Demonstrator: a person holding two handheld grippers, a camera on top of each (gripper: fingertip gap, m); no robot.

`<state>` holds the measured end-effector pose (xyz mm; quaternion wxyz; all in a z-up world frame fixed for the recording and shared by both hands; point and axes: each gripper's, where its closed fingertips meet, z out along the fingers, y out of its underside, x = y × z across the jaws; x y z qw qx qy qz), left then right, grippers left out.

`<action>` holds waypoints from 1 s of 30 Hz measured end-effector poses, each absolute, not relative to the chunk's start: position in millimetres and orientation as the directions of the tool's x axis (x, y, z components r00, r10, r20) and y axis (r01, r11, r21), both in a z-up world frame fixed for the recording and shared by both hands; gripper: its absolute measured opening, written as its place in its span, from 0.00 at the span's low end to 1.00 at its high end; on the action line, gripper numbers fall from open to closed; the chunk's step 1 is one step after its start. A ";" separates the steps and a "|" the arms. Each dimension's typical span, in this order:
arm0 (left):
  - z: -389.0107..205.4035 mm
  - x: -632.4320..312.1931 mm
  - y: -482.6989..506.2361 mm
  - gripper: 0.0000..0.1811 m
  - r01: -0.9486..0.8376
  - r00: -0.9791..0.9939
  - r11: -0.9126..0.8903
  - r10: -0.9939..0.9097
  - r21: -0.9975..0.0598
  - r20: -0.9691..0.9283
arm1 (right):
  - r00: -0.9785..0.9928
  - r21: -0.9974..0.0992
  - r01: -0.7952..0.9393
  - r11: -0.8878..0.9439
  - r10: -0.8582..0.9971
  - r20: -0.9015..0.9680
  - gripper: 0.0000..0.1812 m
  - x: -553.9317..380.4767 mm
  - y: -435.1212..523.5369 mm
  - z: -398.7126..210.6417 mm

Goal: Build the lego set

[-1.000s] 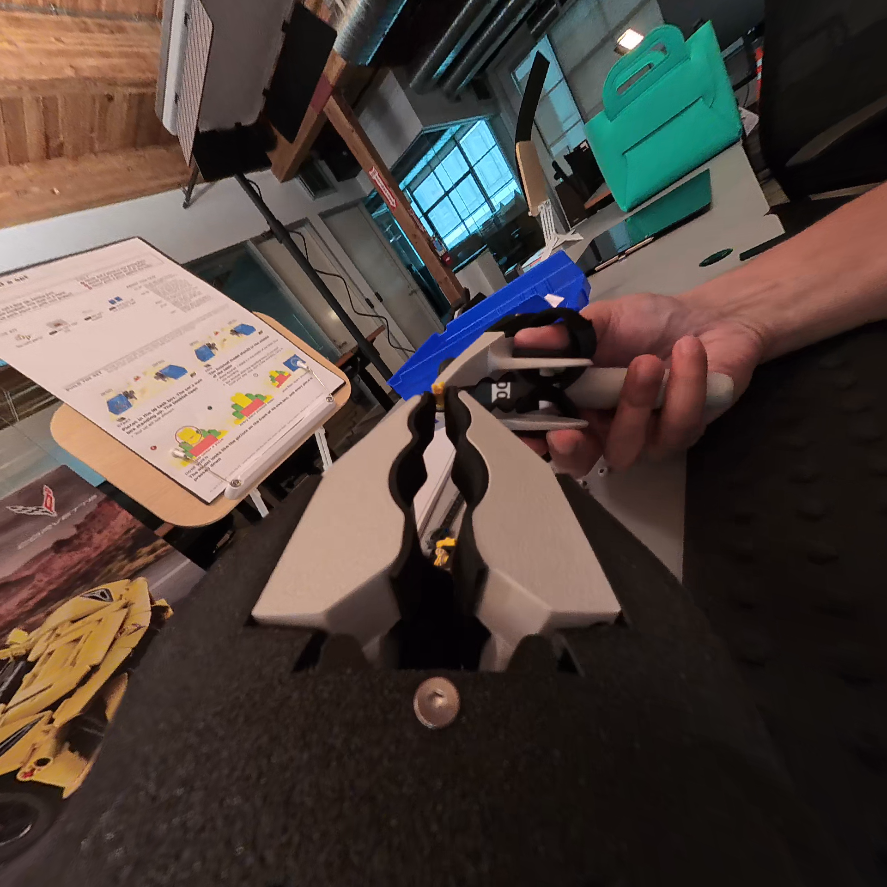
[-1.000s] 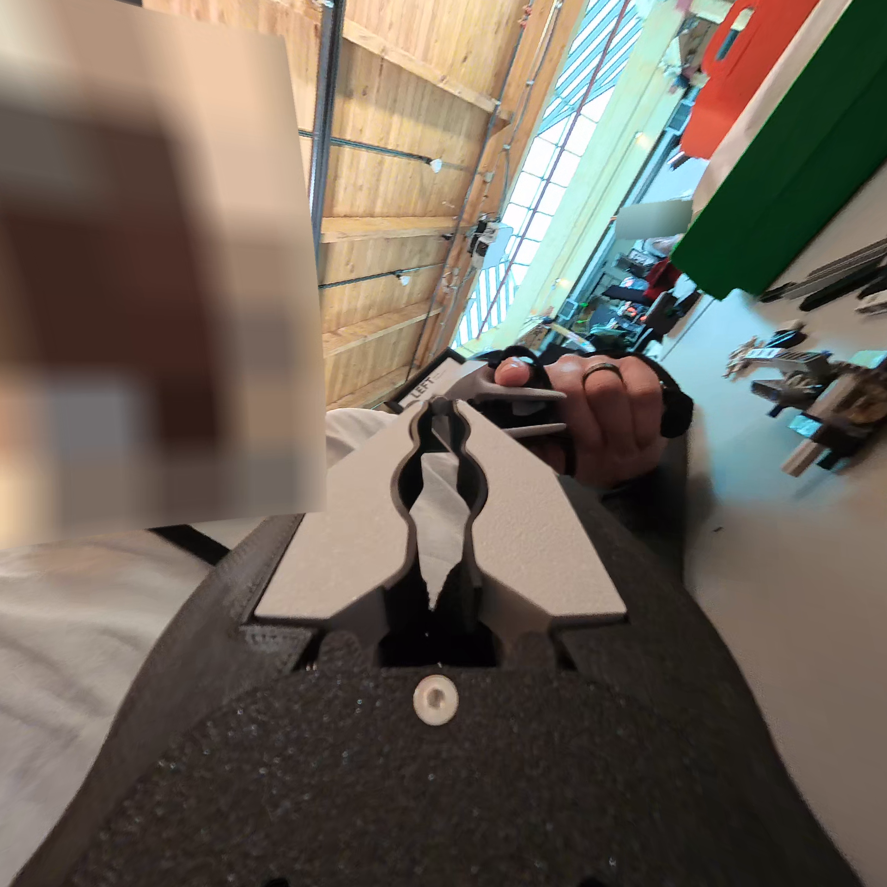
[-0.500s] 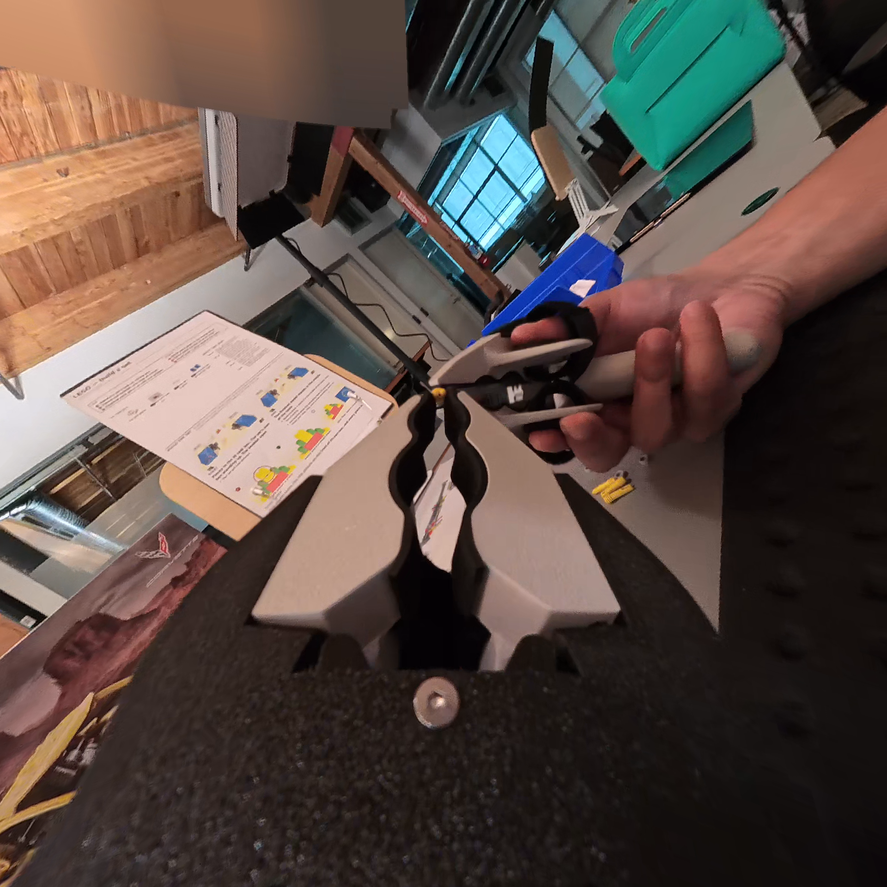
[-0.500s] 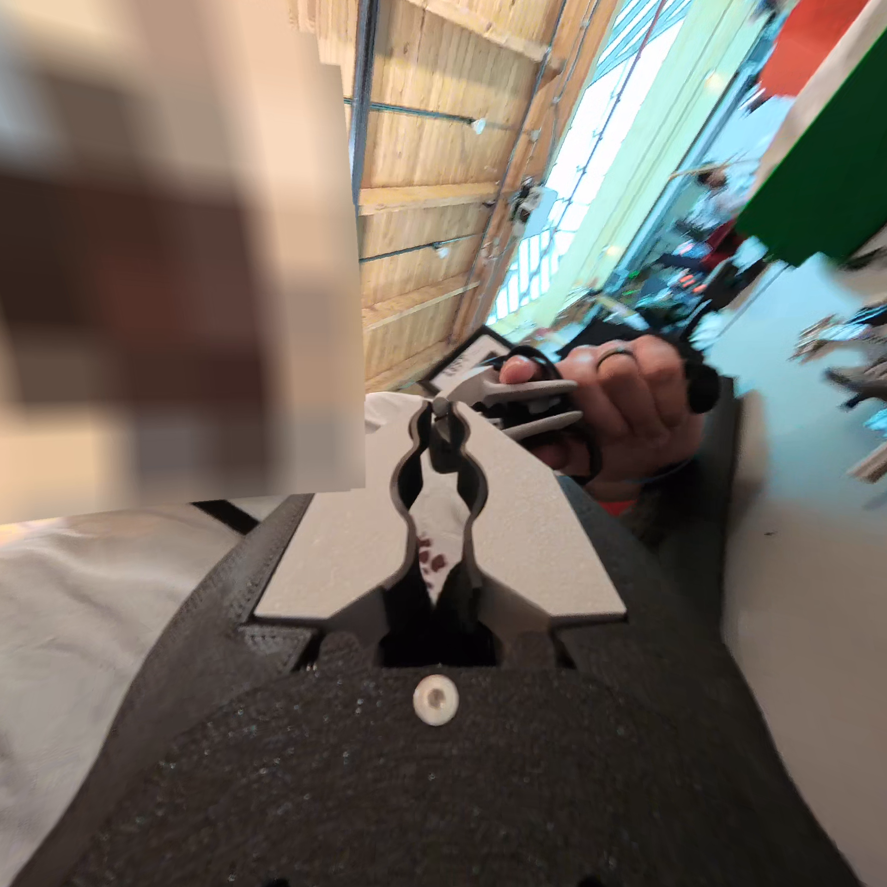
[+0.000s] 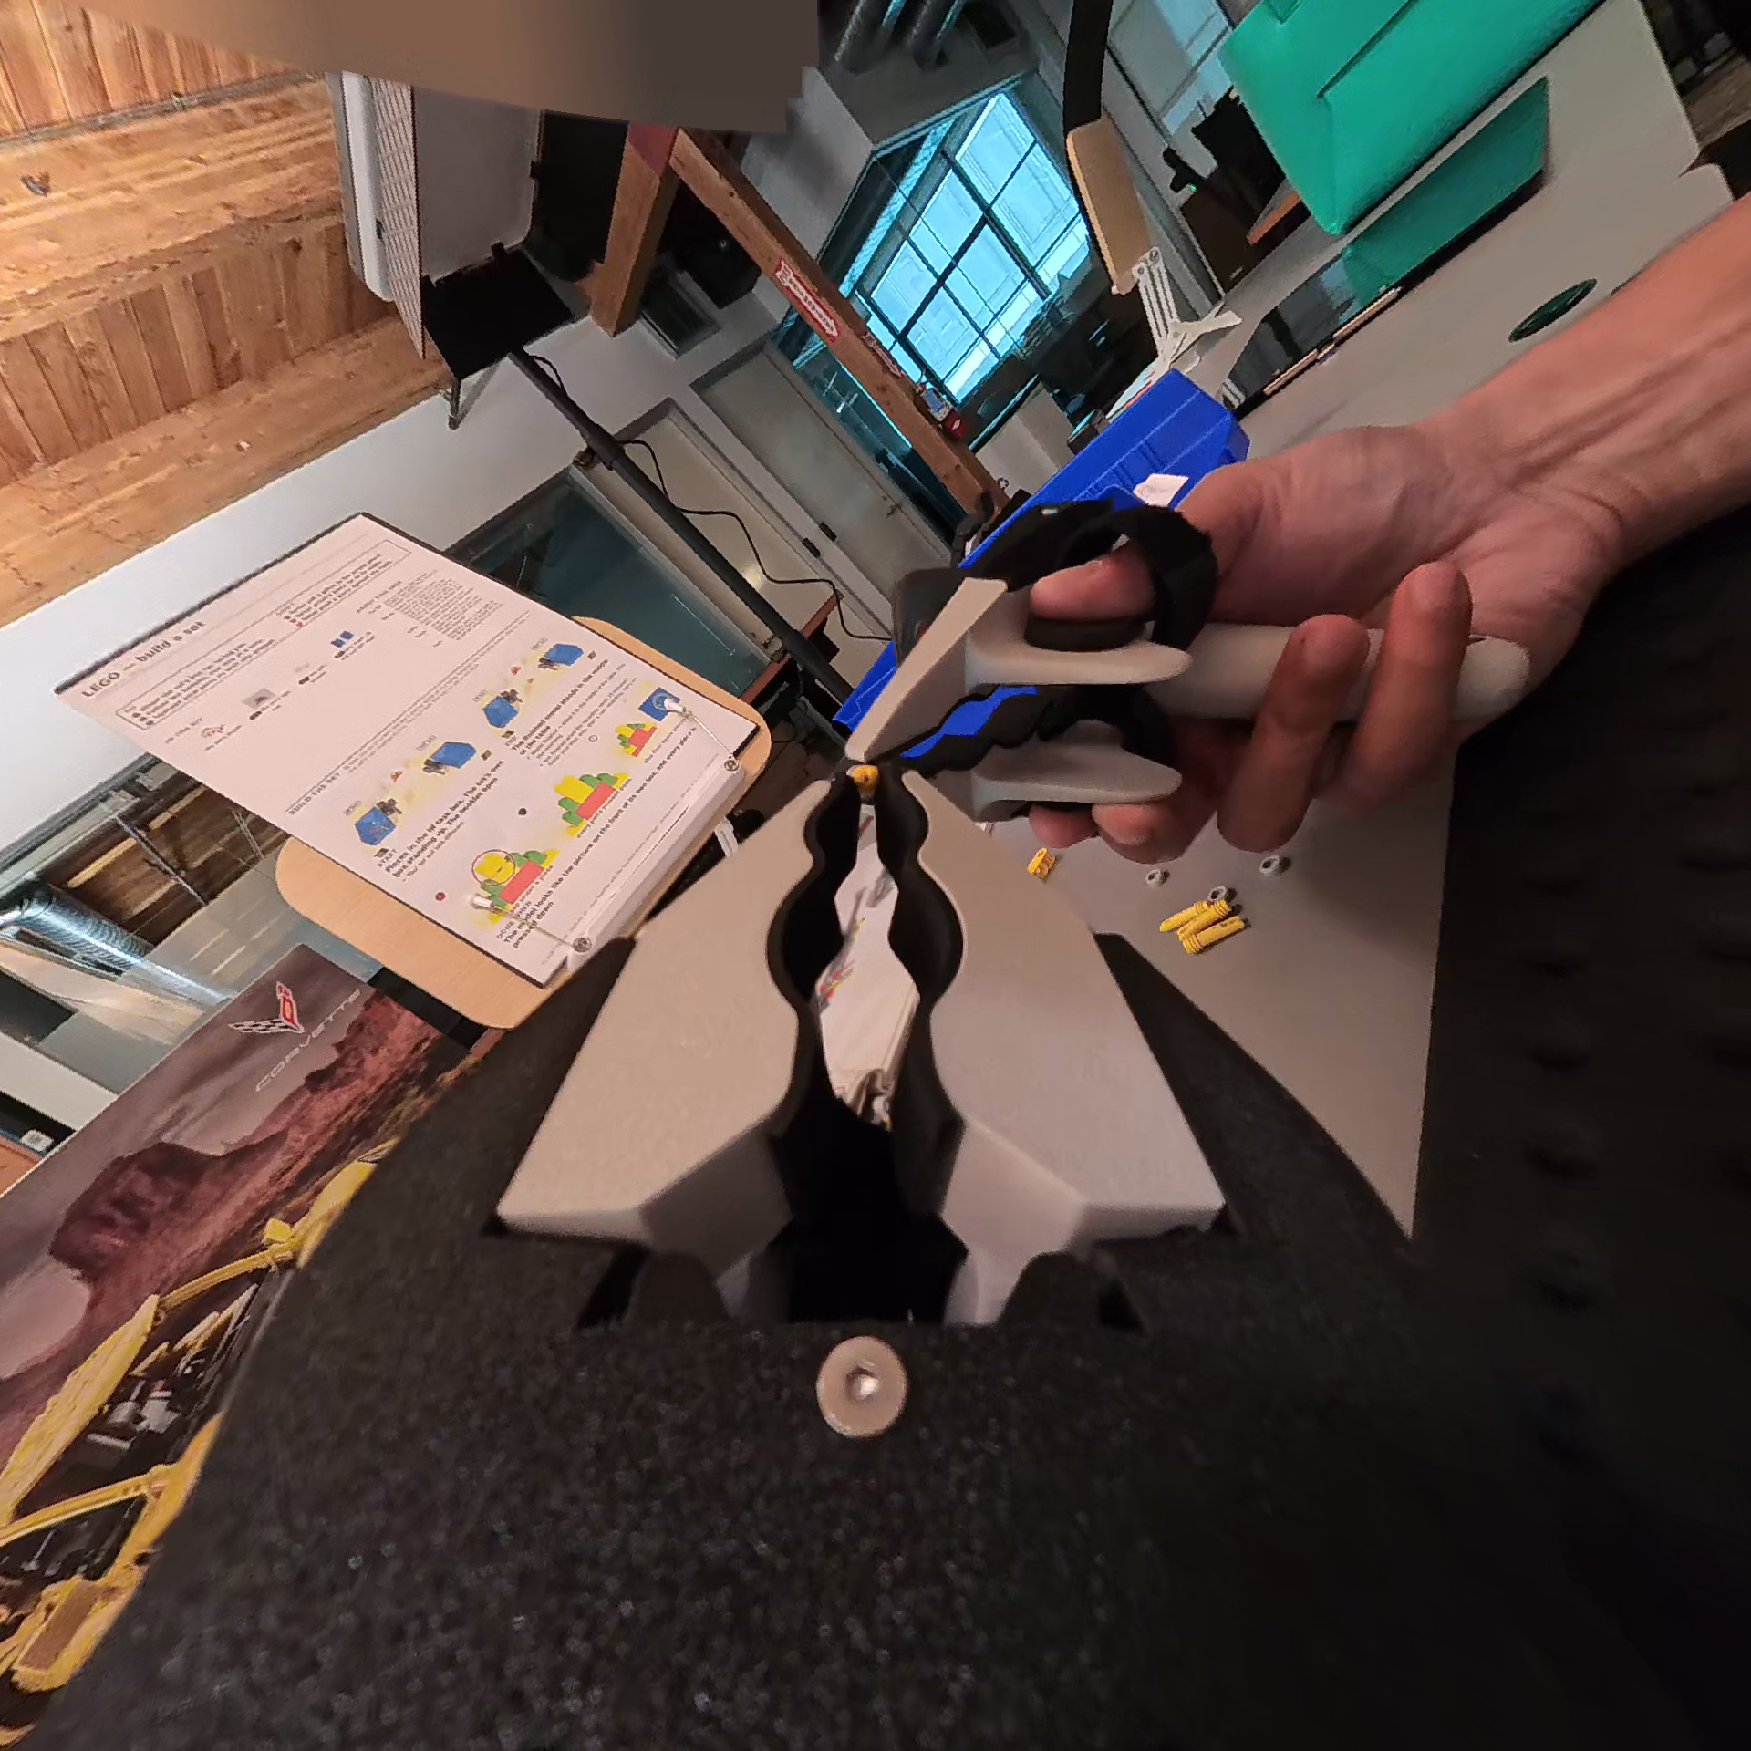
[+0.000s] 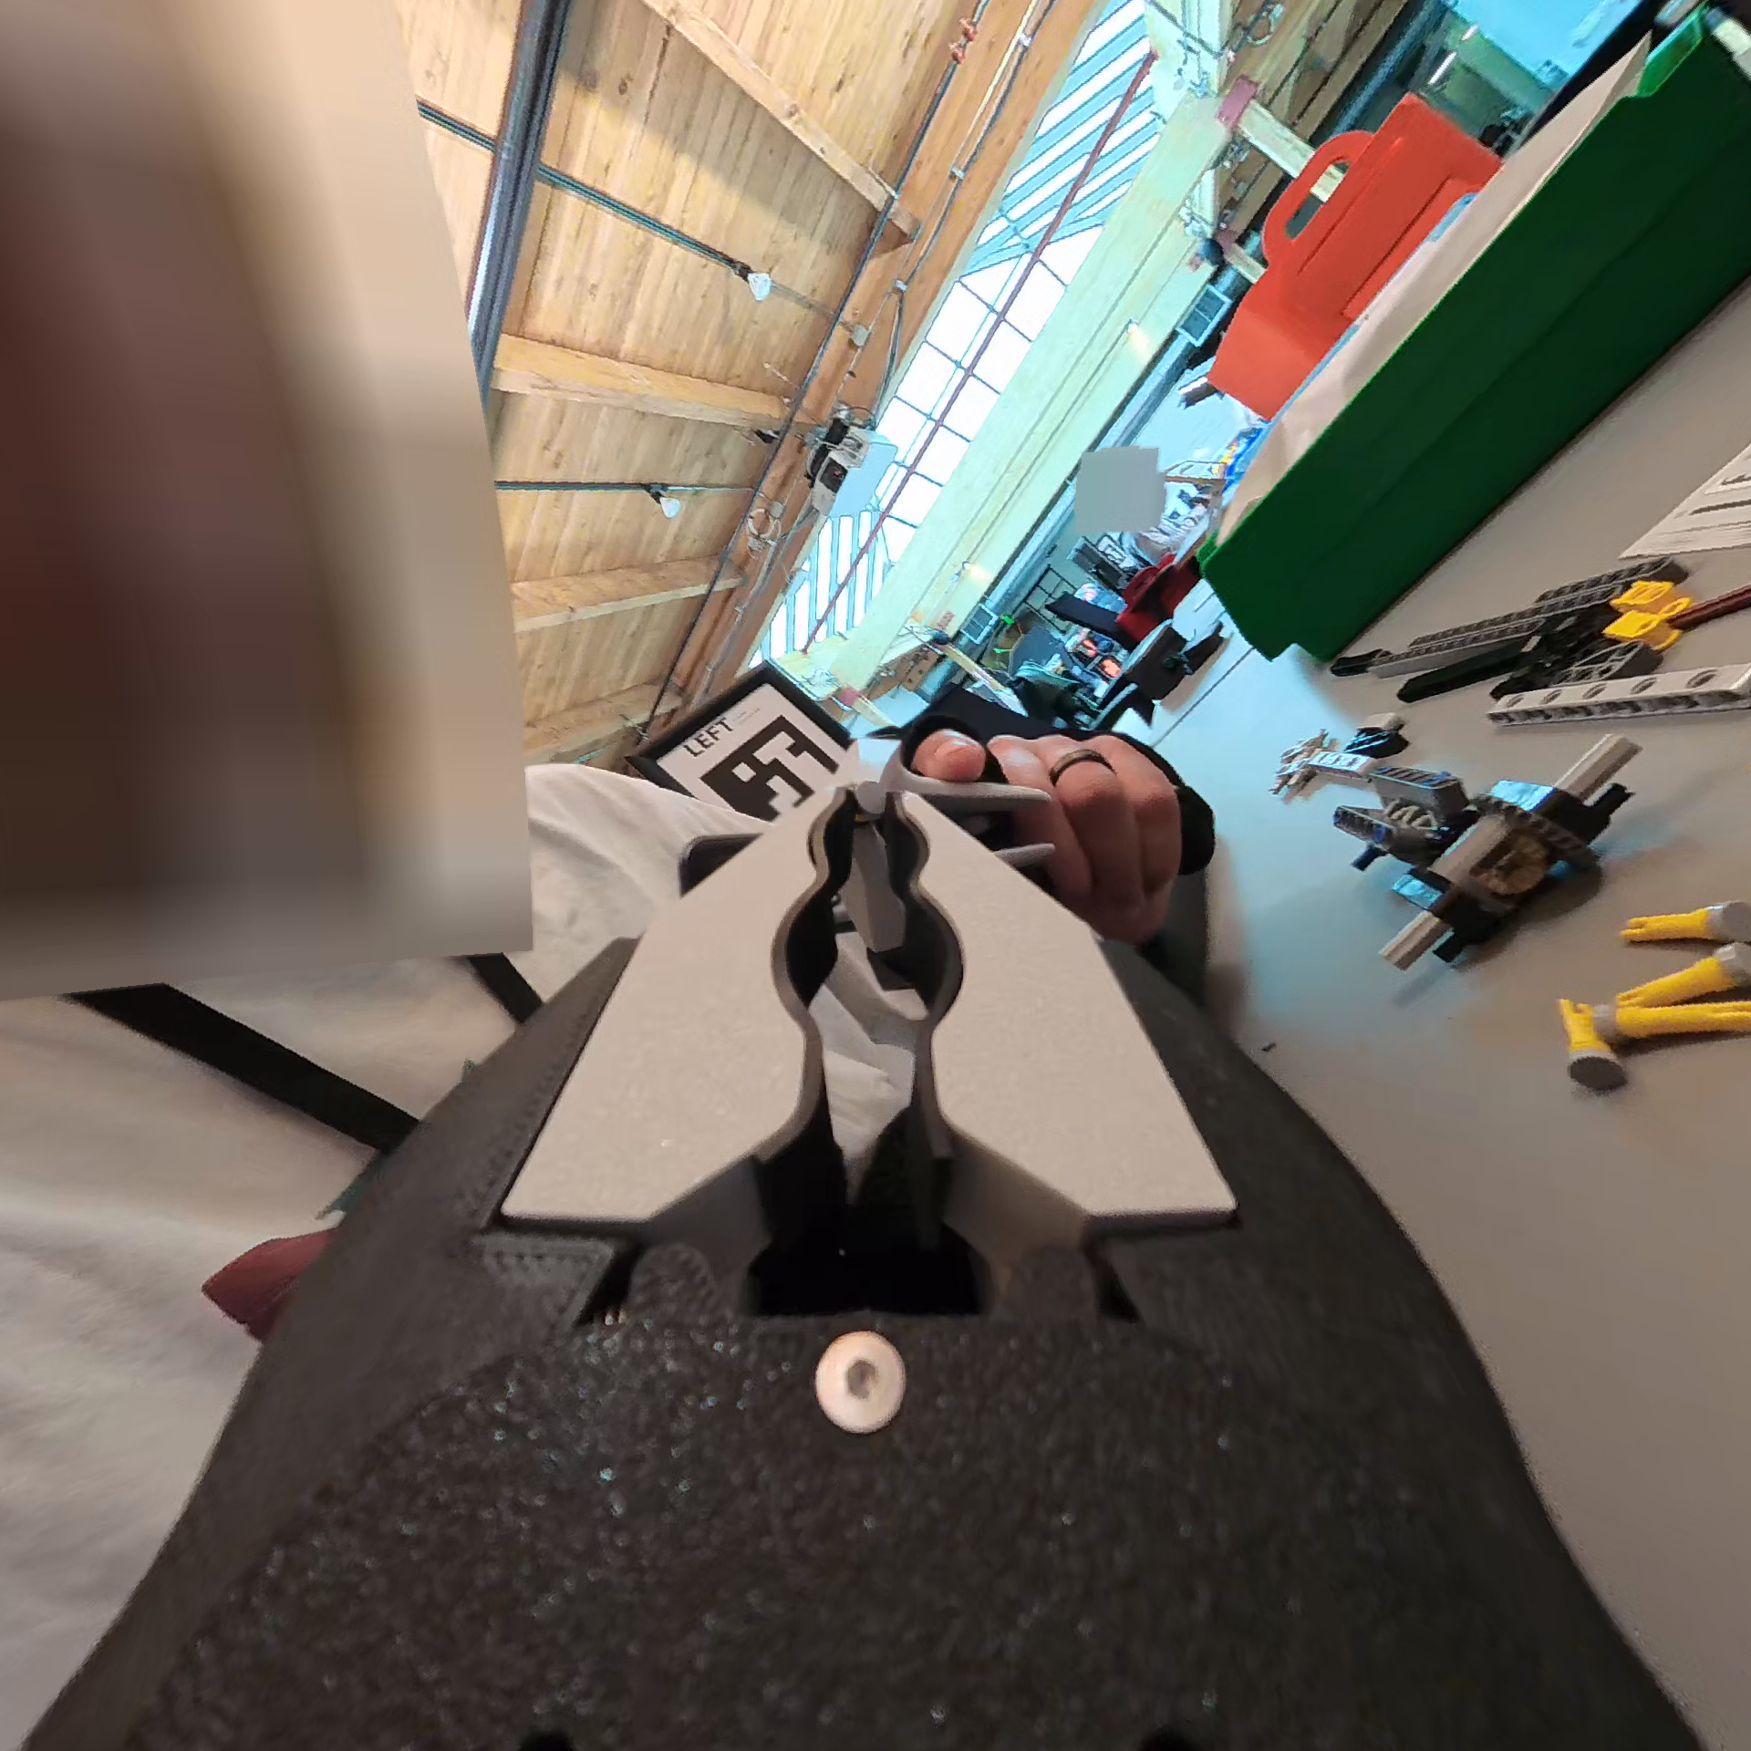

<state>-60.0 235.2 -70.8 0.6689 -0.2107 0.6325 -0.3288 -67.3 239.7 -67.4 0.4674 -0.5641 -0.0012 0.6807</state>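
- Lego pin (image 5: 862, 779), small and yellow, sits pinched at the very tips of the left gripper (image 5: 857, 791), above the grey table (image 5: 1326, 995).
- Right gripper (image 6: 864, 815) meets it tip to tip, its jaws narrowed on the same yellow piece; which tool bears the load cannot be told.
- Step in hand, as judged: a hand-over or re-grip; next, one tool must release cleanly.
- Loose yellow pins (image 5: 1199, 924) lie beyond; a part-built assembly (image 6: 1478, 843) waits on the table.

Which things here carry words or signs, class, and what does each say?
I won't quote writing; these bear it.
Instruction sheet on clipboard: printed headings, steps.
Car-picture box: emblem, brand word.
Red sign on beam: too small.
Black-and-white marker card: word, pattern.
Paper sheet beside green bin: blurred.
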 end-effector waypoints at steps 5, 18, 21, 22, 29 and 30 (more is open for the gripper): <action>-72.5 -56.3 240.8 0.02 0.101 0.091 0.806 -0.591 -0.583 -0.802 | 0.055 -0.487 -0.665 -0.566 0.613 -0.788 0.03 -62.9 244.8 -68.8; -76.0 -54.9 246.9 0.02 0.082 0.083 0.803 -0.595 -0.590 -0.799 | 0.253 -0.617 -0.638 -0.460 0.632 -0.733 0.03 -60.1 251.8 -73.5; -76.1 -56.3 244.7 0.02 0.095 0.086 0.816 -0.577 -0.570 -0.812 | 0.126 -0.527 -0.655 -0.542 0.609 -0.783 0.03 -62.0 249.0 -73.8; -74.9 -57.0 243.3 0.01 0.100 0.096 0.828 -0.560 -0.552 -0.823 | 0.061 -0.482 -0.660 -0.577 0.598 -0.799 0.03 -63.0 247.3 -72.6; -70.8 -57.8 240.7 0.02 0.066 0.177 0.897 -0.441 -0.436 -0.880 | -0.140 -0.348 -0.644 -0.681 0.552 -0.822 0.03 -64.7 243.9 -68.4; -71.4 -58.5 239.8 0.02 0.076 0.166 0.892 -0.452 -0.445 -0.877 | -0.138 -0.354 -0.634 -0.688 0.551 -0.823 0.03 -65.6 243.0 -69.1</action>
